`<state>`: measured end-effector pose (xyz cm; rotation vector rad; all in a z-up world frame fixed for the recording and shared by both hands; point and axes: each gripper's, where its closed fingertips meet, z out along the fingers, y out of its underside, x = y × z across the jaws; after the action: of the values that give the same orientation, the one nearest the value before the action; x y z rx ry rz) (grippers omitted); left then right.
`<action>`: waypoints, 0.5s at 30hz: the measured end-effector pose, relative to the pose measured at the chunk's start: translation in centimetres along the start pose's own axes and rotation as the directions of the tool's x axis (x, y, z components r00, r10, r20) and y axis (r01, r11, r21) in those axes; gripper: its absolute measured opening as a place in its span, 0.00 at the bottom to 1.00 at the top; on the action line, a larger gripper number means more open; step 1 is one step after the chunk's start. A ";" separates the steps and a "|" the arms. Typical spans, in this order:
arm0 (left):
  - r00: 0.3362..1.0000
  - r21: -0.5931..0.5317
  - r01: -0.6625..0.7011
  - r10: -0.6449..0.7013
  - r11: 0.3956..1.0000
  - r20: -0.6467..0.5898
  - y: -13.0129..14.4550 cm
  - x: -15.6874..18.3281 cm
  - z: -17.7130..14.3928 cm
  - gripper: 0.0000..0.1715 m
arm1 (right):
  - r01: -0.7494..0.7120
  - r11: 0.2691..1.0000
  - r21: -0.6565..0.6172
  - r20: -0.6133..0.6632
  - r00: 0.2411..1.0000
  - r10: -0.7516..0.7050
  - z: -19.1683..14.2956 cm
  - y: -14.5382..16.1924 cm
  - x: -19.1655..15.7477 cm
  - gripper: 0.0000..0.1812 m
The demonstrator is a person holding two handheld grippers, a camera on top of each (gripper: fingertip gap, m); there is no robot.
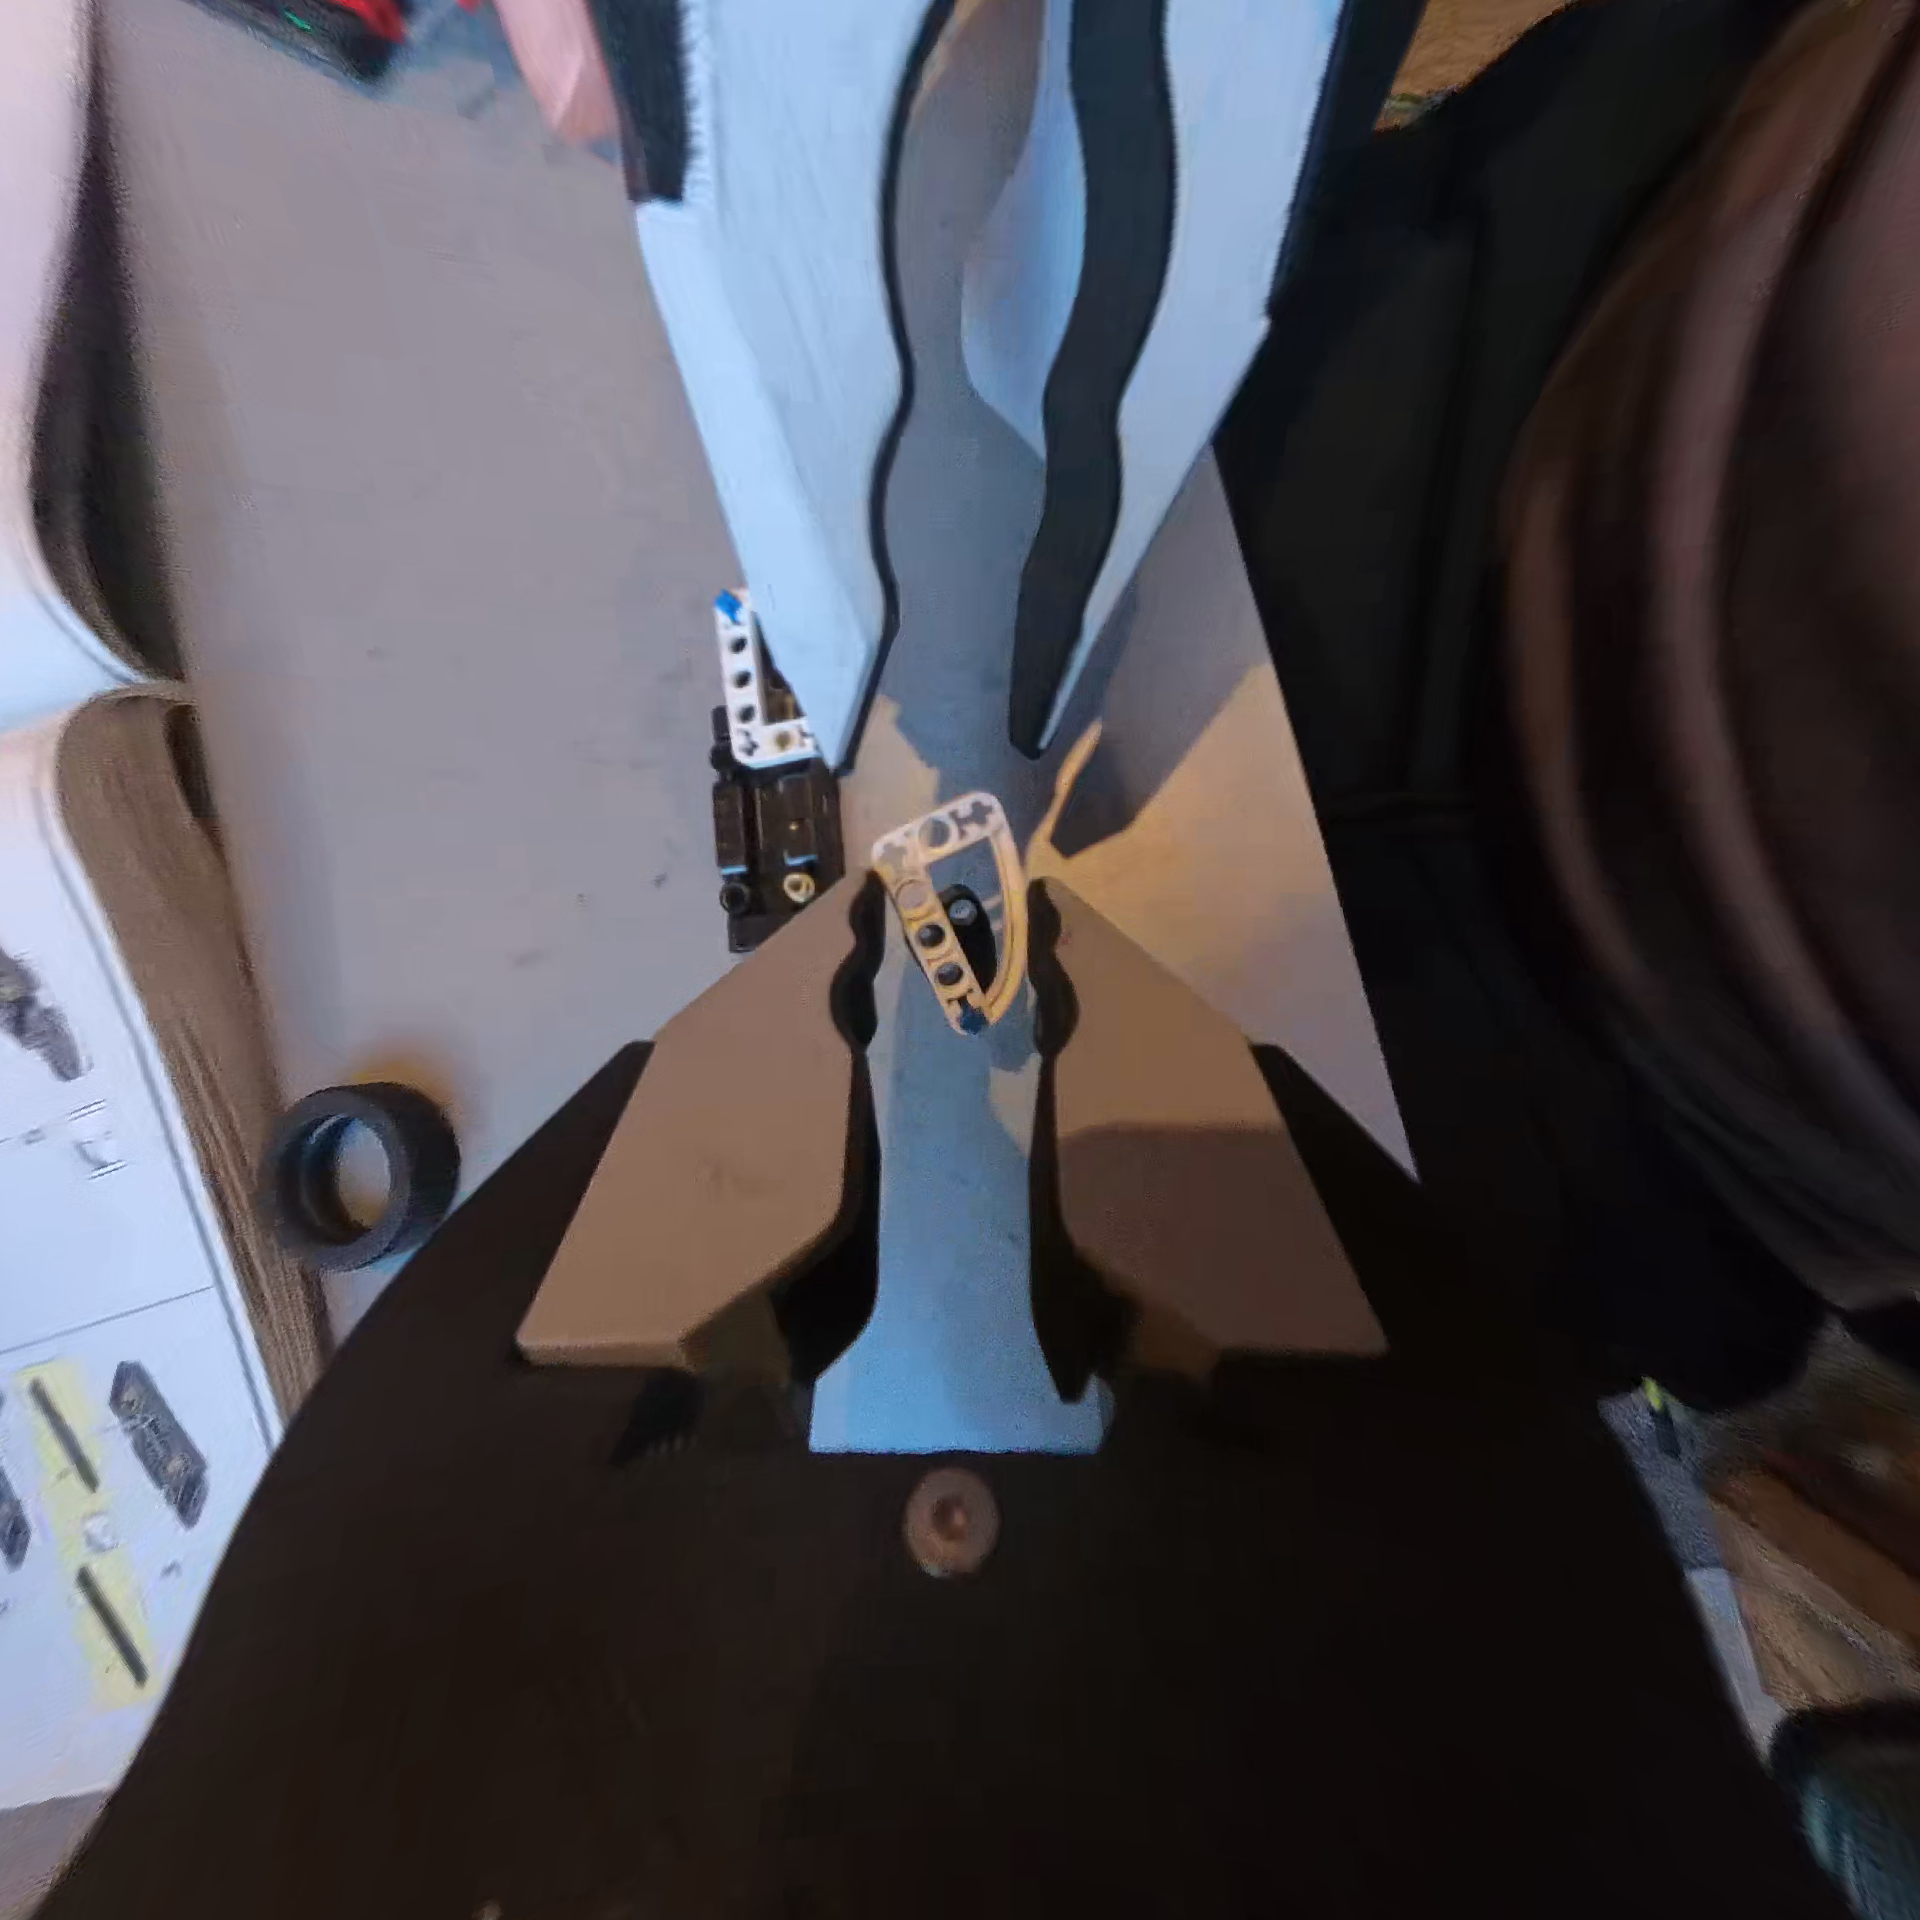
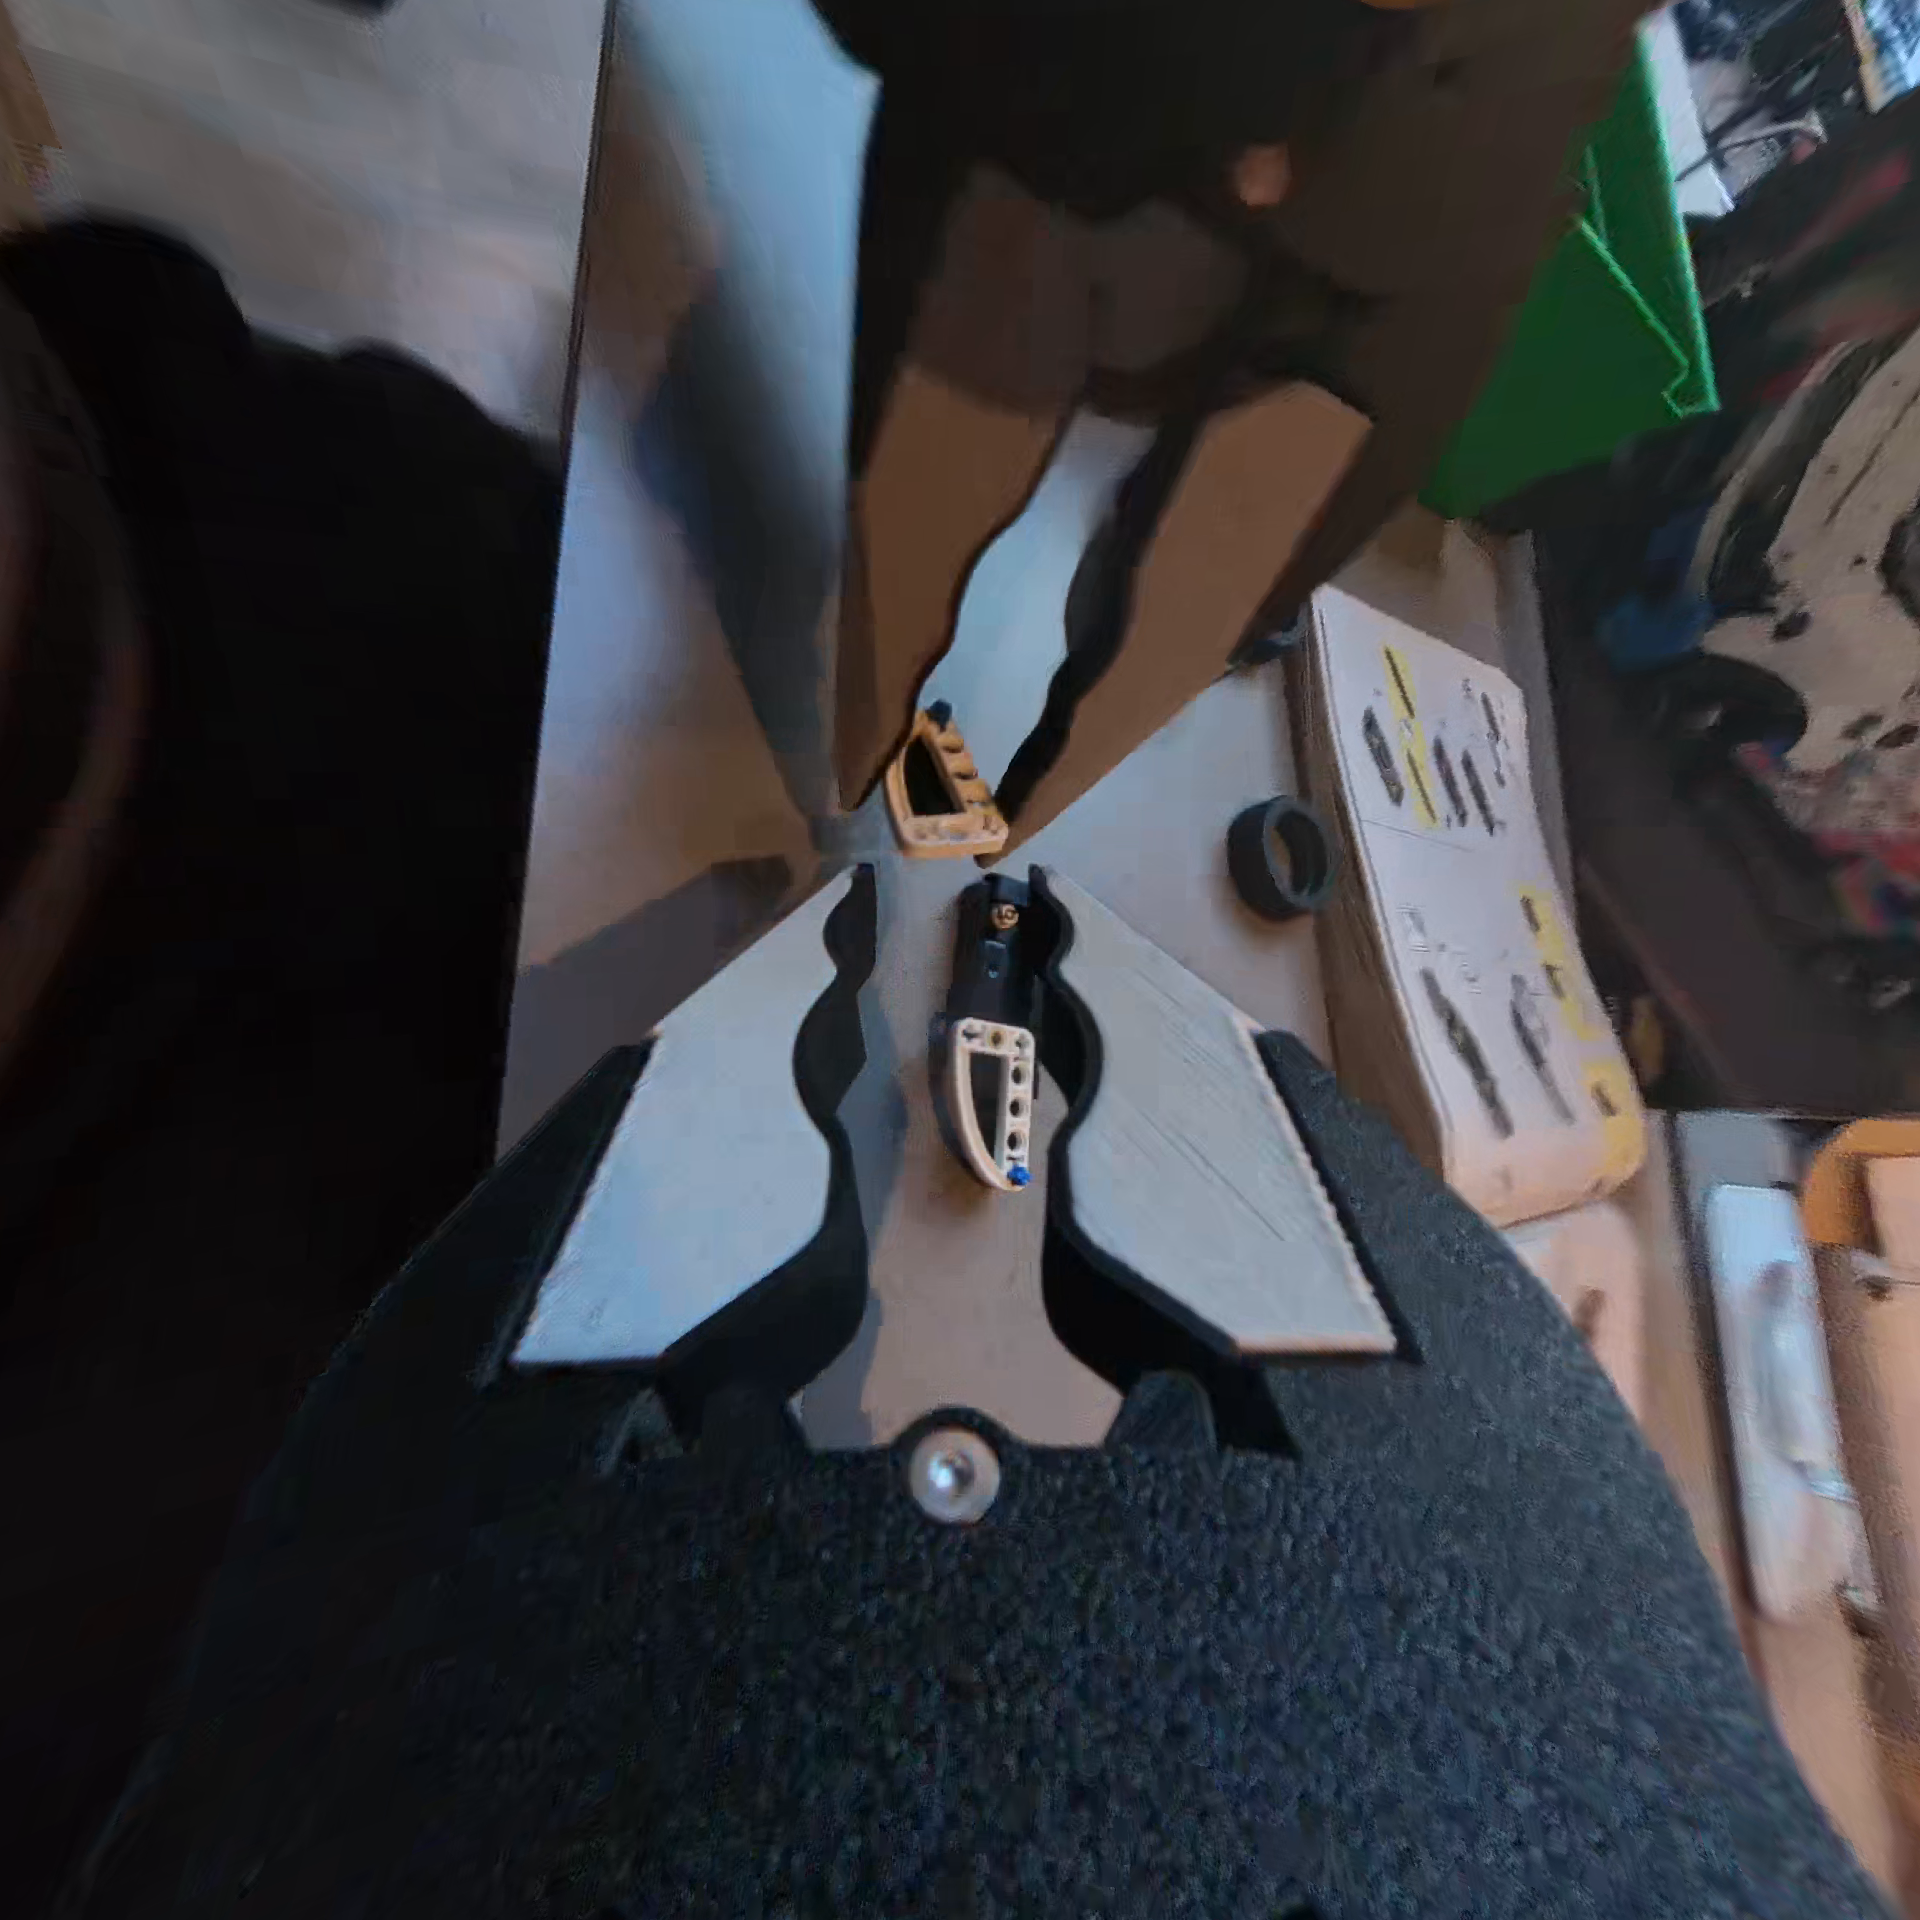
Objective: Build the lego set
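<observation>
My left gripper (image 1: 956, 888) has tan fingers and is shut on a white curved panel with holes (image 1: 928, 935), held just above the grey table (image 1: 416, 520). In the right wrist view the left gripper (image 2: 925, 821) comes in from above with the panel (image 2: 961, 826) between its tips. My right gripper (image 2: 951, 878) has white fingers, is open and hovers over a black assembly (image 2: 992, 956) with a matching white panel (image 2: 997, 1091) on it. In the left wrist view the right gripper (image 1: 940, 753) faces mine, tips close together, and the assembly (image 1: 774, 831) lies beside its finger.
A black tyre (image 1: 358, 1174) lies on the table and also shows in the right wrist view (image 2: 1283, 857). Next to it is the instruction booklet (image 2: 1455, 904), seen at the left edge of the left wrist view (image 1: 94, 1351). A person's dark clothing (image 1: 1610, 727) fills one side. A green box (image 2: 1558, 343) stands behind. The grippers are tip to tip, or close to it.
</observation>
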<state>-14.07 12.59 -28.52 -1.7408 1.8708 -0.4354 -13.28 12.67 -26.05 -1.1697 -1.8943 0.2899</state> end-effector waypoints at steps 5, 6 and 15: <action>0.998 -0.097 -0.063 0.062 0.993 -0.022 0.9 -0.4 0.4 0.15 | -0.082 0.997 -0.001 -0.003 0.997 0.082 0.8 -0.2 0.2 0.19; 0.996 -0.105 -0.085 0.083 0.991 -0.016 0.8 -0.4 0.4 0.15 | -0.157 0.988 0.002 0.020 0.987 0.157 0.9 0.0 0.3 0.18; 0.989 -0.066 -0.140 0.142 0.988 0.040 -0.5 -0.4 0.1 0.14 | -0.259 0.963 0.069 0.092 0.963 0.253 0.8 -0.3 0.1 0.16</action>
<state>-13.57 12.90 -28.22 -1.6306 1.9795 -0.2843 -14.05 12.75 -26.32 -1.3673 -1.7824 0.5588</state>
